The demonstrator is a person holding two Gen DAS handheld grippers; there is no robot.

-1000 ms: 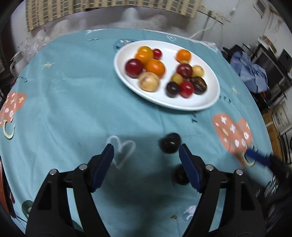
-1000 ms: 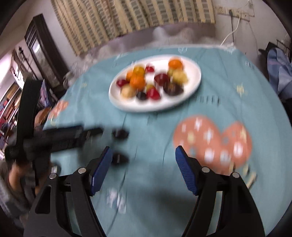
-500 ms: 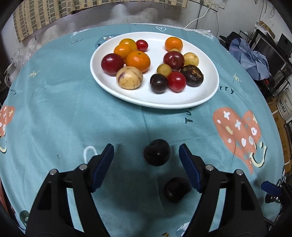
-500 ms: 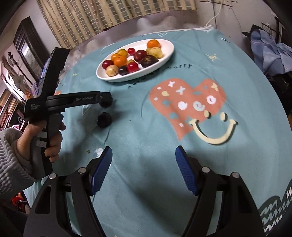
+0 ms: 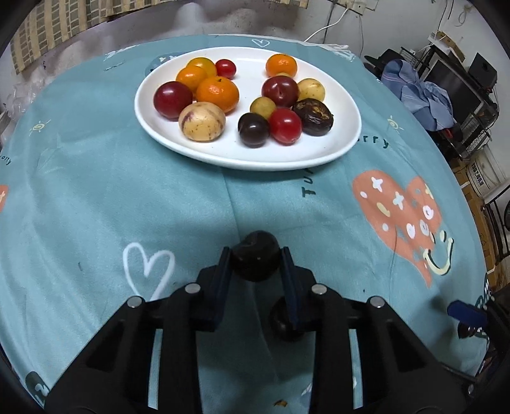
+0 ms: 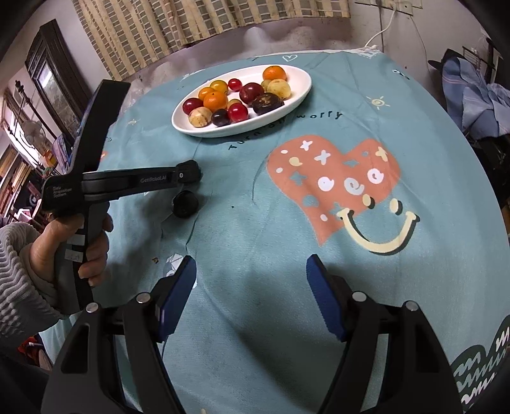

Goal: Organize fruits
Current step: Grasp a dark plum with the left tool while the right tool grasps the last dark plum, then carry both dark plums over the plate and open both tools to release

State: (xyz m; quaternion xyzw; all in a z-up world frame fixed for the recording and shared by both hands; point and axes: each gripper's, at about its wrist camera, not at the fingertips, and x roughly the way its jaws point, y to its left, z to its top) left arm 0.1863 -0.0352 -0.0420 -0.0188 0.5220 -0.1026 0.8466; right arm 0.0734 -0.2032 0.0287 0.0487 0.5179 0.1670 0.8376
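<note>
My left gripper [image 5: 255, 259] is shut on a dark plum [image 5: 254, 254] on the teal tablecloth, short of the white oval plate [image 5: 338, 149]. The plate holds oranges, red and dark plums, yellow fruits and a wrinkled dark fruit. A second dark plum [image 5: 282, 318] lies on the cloth just behind my right finger. In the right wrist view, my right gripper [image 6: 251, 286] is open and empty above the cloth near the front edge. That view shows the left gripper [image 6: 191, 172] from the side, the loose plum [image 6: 185, 203] beside it, and the plate [image 6: 299, 95] beyond.
The round table is covered by a teal cloth with an orange heart print [image 6: 334, 181]. Blue clothing [image 5: 420, 95] and shelving stand off the table's right side. A cabinet [image 6: 54, 92] and striped curtain [image 6: 197, 22] stand behind.
My left gripper moved forward and closed on the nearer dark plum, which was lying free between the open jaws. The right gripper has pulled back and stays open.
</note>
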